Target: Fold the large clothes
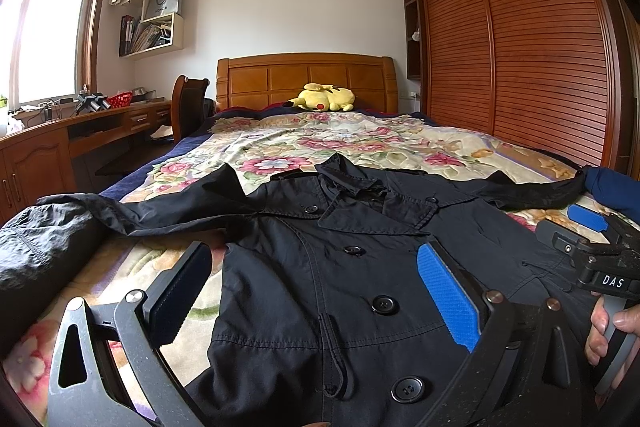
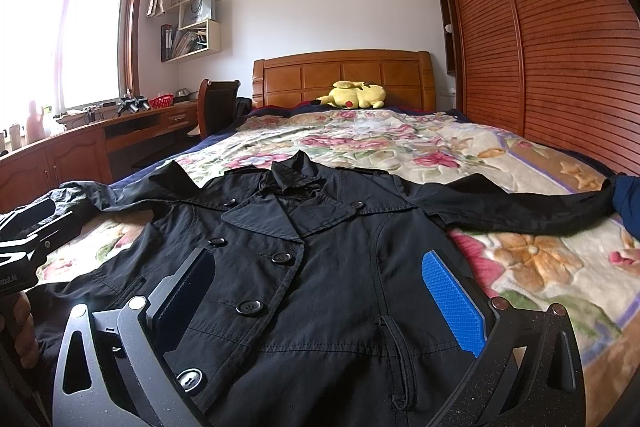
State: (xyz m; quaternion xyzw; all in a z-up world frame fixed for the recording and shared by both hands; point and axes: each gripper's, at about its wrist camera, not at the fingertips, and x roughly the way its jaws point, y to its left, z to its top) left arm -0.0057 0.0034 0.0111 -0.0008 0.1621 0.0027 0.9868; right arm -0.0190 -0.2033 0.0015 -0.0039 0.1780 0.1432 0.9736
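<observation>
Hovering over the black coat [image 1: 340,291] spread face up on the bed [image 1: 360,143], we held the left hand-held gripper [image 1: 316,291] wide apart, empty, and likewise the right hand-held gripper [image 2: 320,299]. A pinch might have caught only the top layer, dragging the front open. The hem below both stayed cut off.
</observation>
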